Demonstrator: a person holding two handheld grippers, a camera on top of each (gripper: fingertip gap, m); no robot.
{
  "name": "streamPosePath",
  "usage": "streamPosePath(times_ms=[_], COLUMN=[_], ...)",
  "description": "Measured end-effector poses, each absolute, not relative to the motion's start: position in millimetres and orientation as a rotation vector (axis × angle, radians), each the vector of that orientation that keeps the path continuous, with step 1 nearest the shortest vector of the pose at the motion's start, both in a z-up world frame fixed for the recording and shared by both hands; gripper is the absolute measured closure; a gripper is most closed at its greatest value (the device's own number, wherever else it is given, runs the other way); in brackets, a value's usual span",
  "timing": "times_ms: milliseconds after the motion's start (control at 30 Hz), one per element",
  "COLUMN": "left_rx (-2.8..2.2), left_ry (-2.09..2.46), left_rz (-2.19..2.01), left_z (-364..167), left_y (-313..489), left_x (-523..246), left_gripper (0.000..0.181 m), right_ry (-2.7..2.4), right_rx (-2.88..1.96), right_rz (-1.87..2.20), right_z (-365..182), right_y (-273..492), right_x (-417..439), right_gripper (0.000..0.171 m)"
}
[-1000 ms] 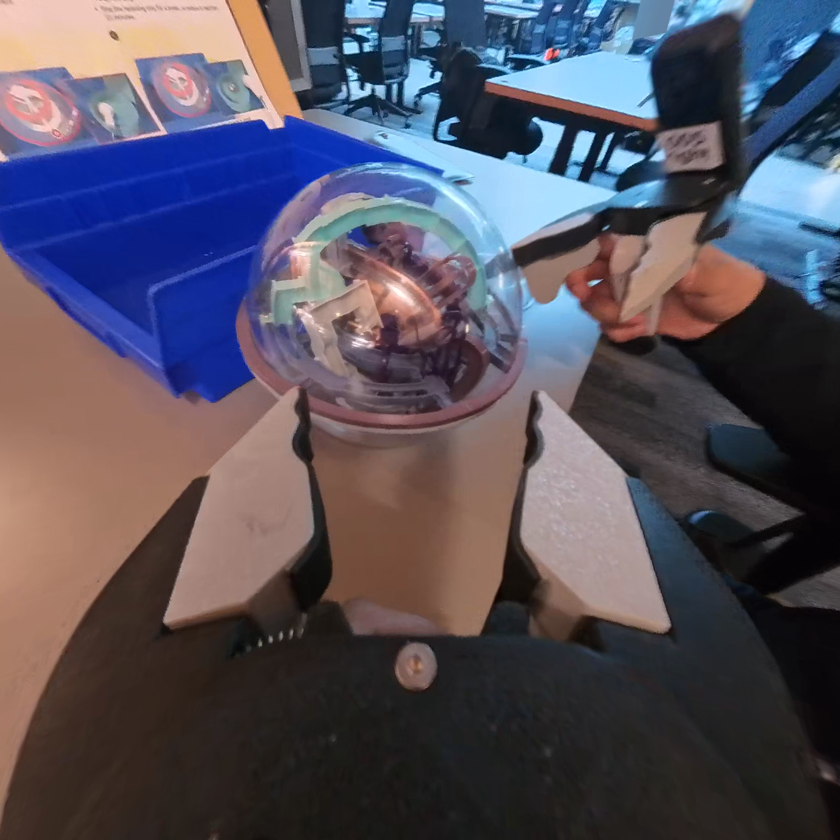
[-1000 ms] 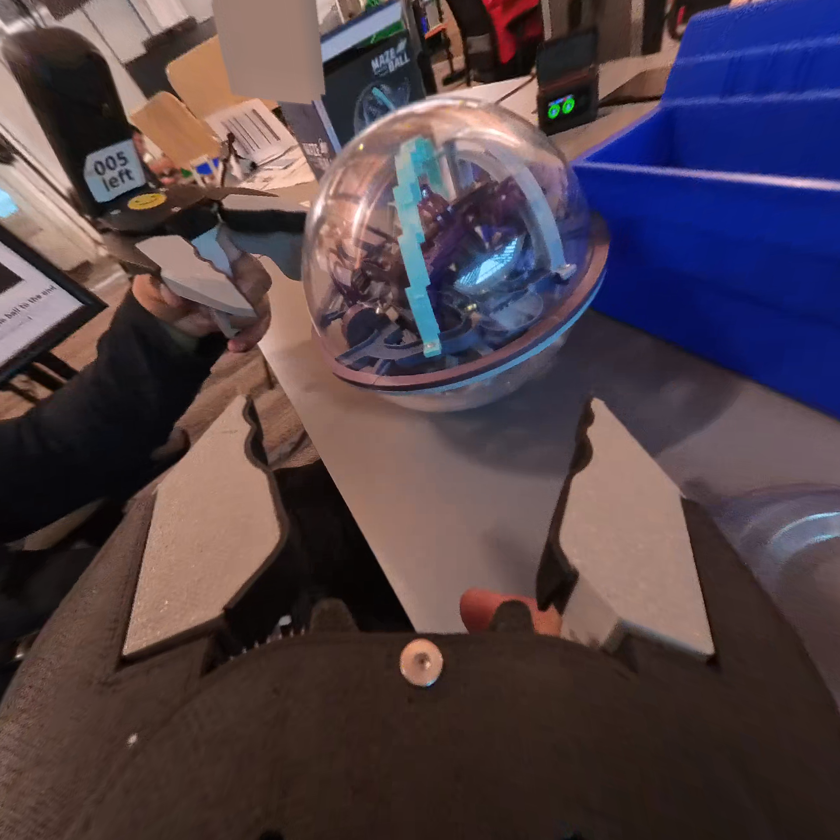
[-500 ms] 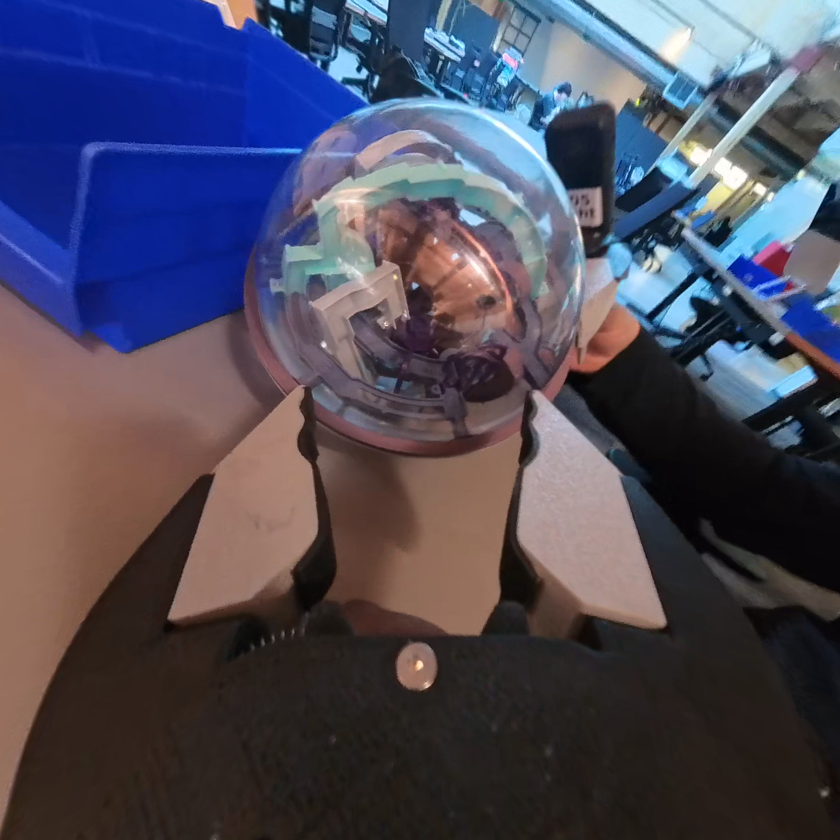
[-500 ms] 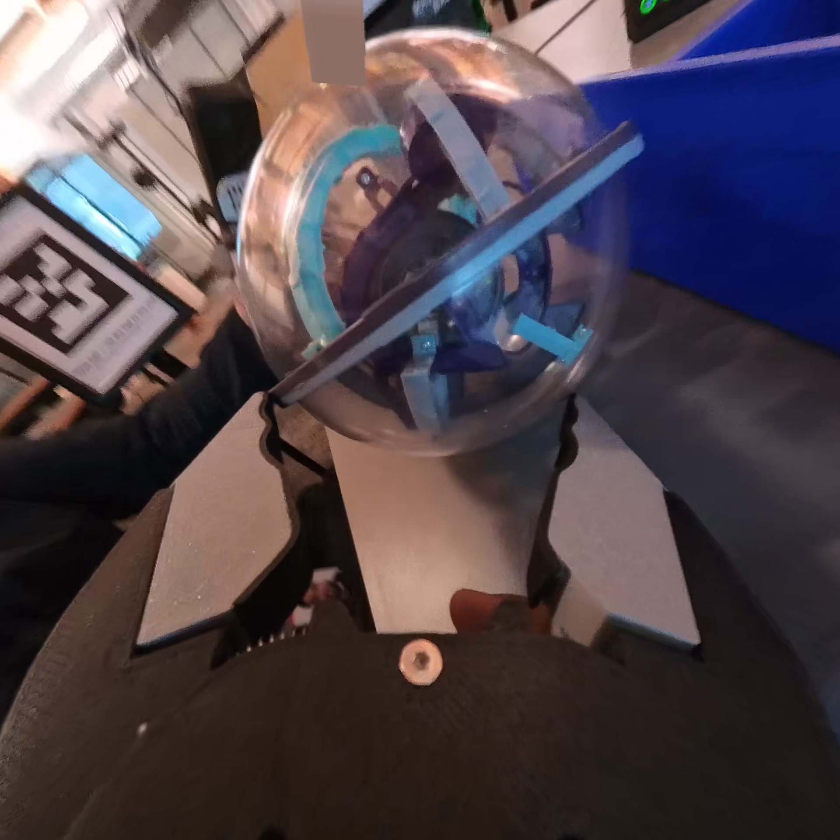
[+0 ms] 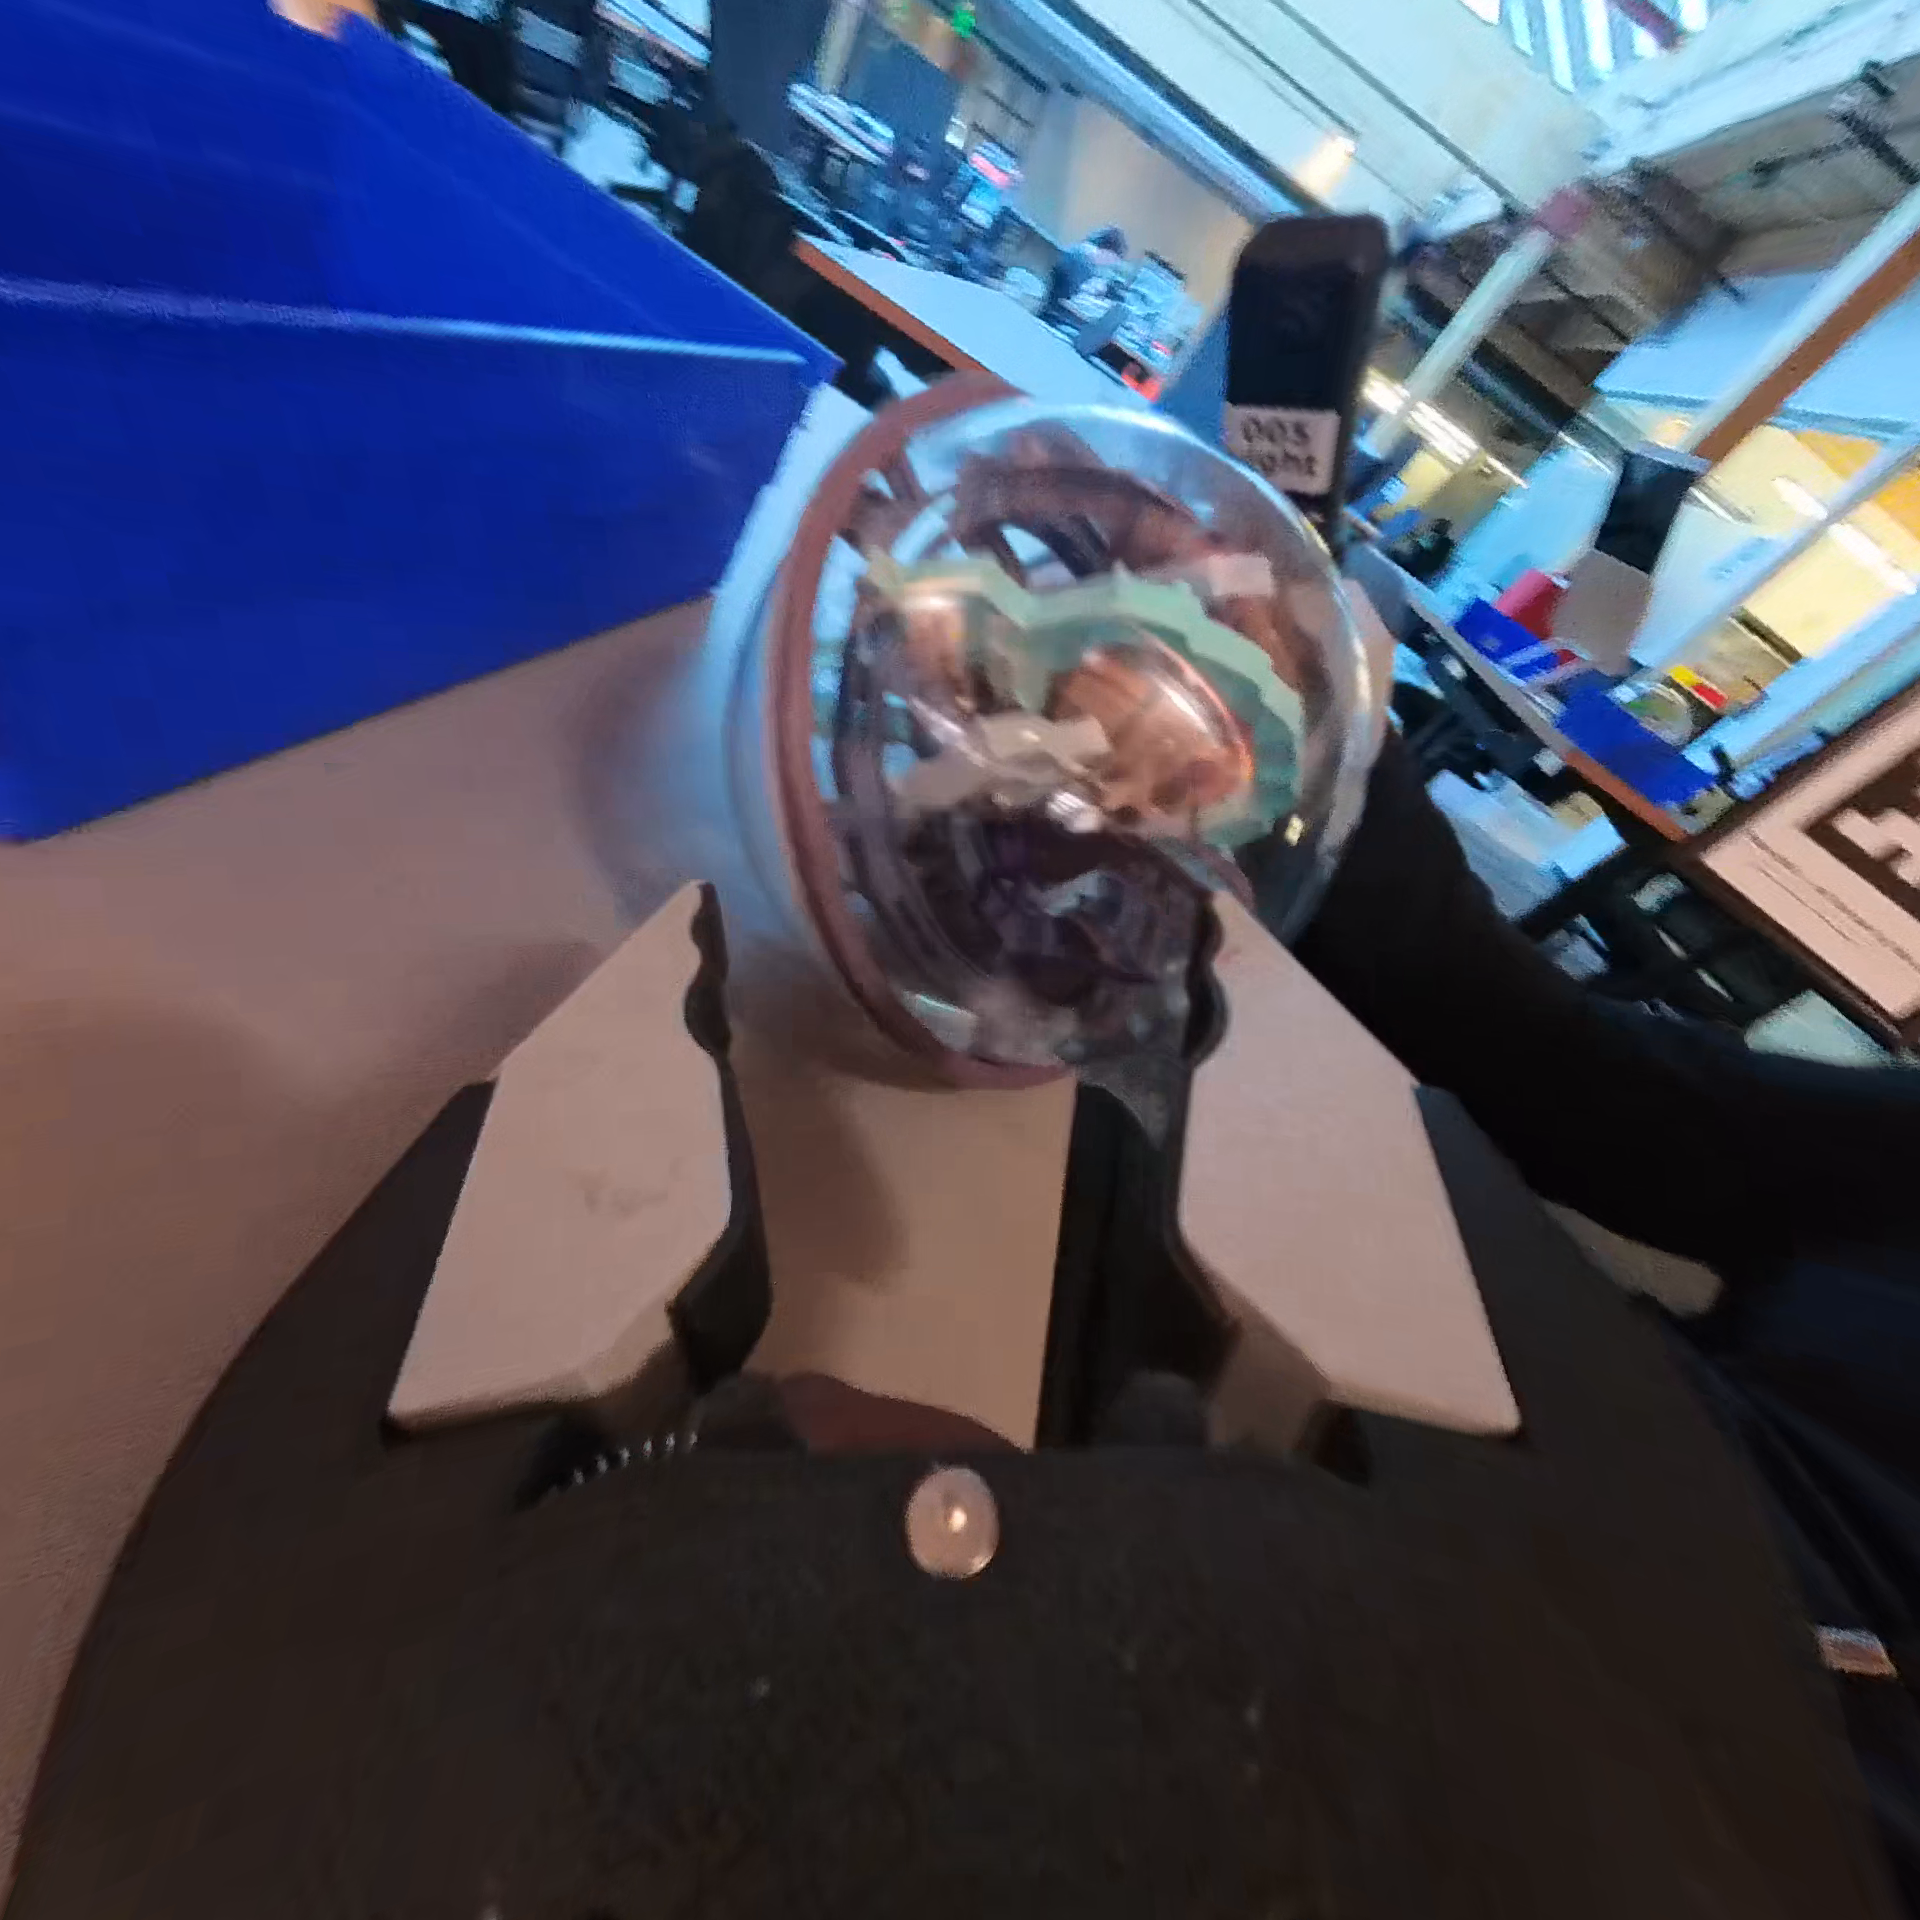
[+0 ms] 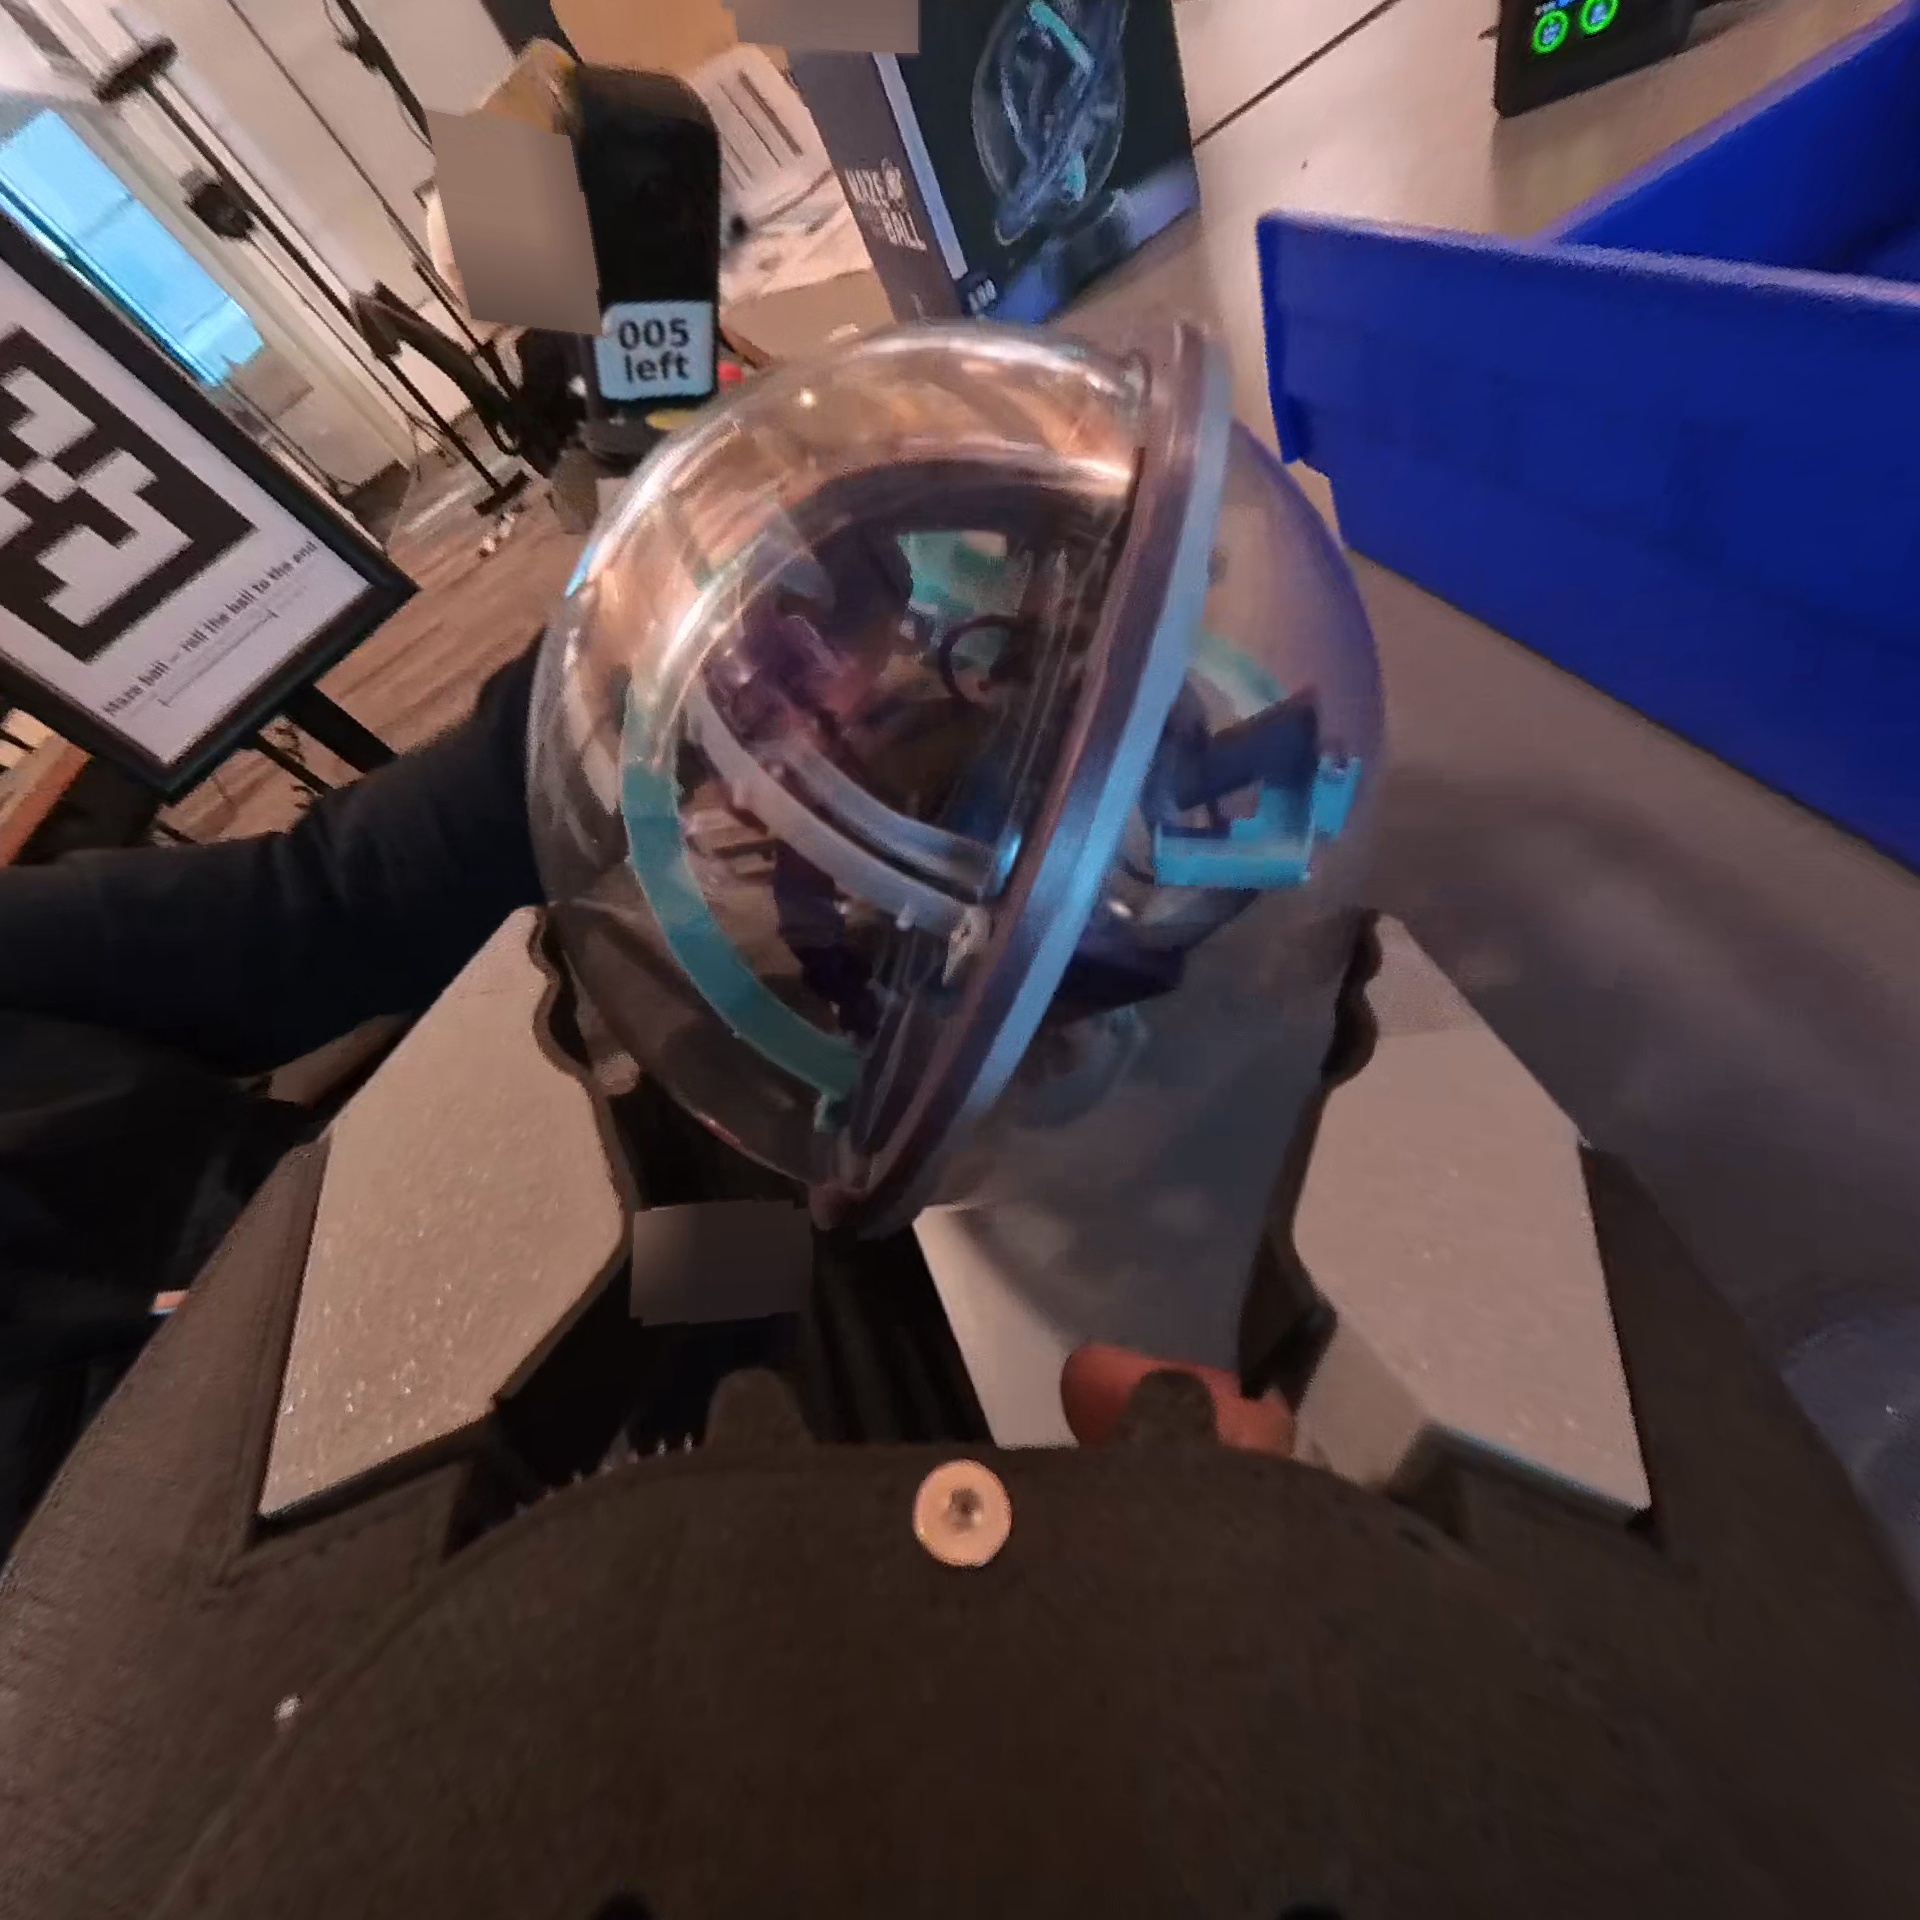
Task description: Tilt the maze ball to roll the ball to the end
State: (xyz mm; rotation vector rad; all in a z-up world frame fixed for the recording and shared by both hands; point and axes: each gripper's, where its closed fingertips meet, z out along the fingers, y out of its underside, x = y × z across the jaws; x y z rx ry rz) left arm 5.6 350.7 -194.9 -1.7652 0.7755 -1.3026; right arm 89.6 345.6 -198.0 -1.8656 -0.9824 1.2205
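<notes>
- Clear plastic forms the shell of the maze ball (image 5: pixel 1049 727), a see-through sphere with teal, grey and purple tracks inside and a dark band around its middle.
- It sits tipped steeply, so the band runs nearly upright in the left wrist view and slants in the right wrist view (image 6: pixel 956 769).
- It is near the edge of a pale, smooth table (image 5: pixel 260 935), and whether it touches the table or is lifted just off it cannot be told.
- Left gripper (image 5: pixel 956 977): the jaws are spread wide, with the lower part of the sphere between their tips. Motion blur hides whether they press on it.
- Right gripper (image 6: pixel 956 987): the jaws are also wide apart, with the sphere's underside between them and close to both tips. Contact cannot be confirmed.
- Each gripper shows behind the sphere in the other's view, as a black upright body with a small label, held by an arm in a dark sleeve (image 6: pixel 260 883).
- A blue plastic bin (image 5: pixel 312 416) stands on the table just beside the sphere, on its far side from the table edge.
- A dark product box (image 6: pixel 1029 156) stands farther back on the table, and a small screen with green lights (image 6: pixel 1579 42) is near the bin.
- Off the table edge, a framed sign with a black-and-white square code (image 6: pixel 135 540) stands on a stand.
- Beyond is a large open office with long desks, dark chairs, columns and bright windows.
</notes>
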Motion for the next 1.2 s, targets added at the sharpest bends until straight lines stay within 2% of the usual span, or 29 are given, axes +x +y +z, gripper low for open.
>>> streamPosePath(times_ms=[133, 267, 467, 533, 600, 700, 767, 1200], left_rx=[-1.753, -1.733, -1.686, -1.733, -1.734, -1.699, -1.685, -1.745], left_ry=[0.903, 0.974, 1.034, 0.975, 0.999, 1.100, 1.153, 1.229], left_rz=[-1.322, -1.261, -1.175, -1.051, -1.070, -1.179, -1.268, -1.121], left_z=[-202.8, -204.5, -203.6, -208.5, -209.4, -209.1, -208.6, -224.0], left_y=[335.3, 330.1, 329.3, 349.7, 351.9, 340.3, 331.6, 329.8], left_x=[22.2, 20.3, 8.3, -1.5, -0.1, 21.6, 35.3, 46.3], left_gripper=[0.090, 0.094, 0.113, 0.092, 0.093, 0.077, 0.081, 0.080], right_ry=[-1.067, -1.136, -1.198, -1.176, -1.151, -1.165, -1.170, -1.128], right_rx=[-1.866, -1.781, -1.726, -1.728, -1.735, -1.772, -1.773, -1.719], right_rz=[1.113, 1.061, 1.060, 1.098, 1.127, 1.119, 1.083, 1.034], right_z=[-208.6, -208.1, -209.2, -208.6, -208.8, -215.7, -217.5, -207.6], right_y=[342.9, 339.9, 331.7, 331.9, 333.1, 333.2, 334.7, 340.7], right_x=[89.6, 89.8, 92.6, 95.3, 95.5, 95.4, 96.1, 98.4], right_gripper=[0.029, 0.028, 0.029, 0.030, 0.030, 0.027, 0.025, 0.022])
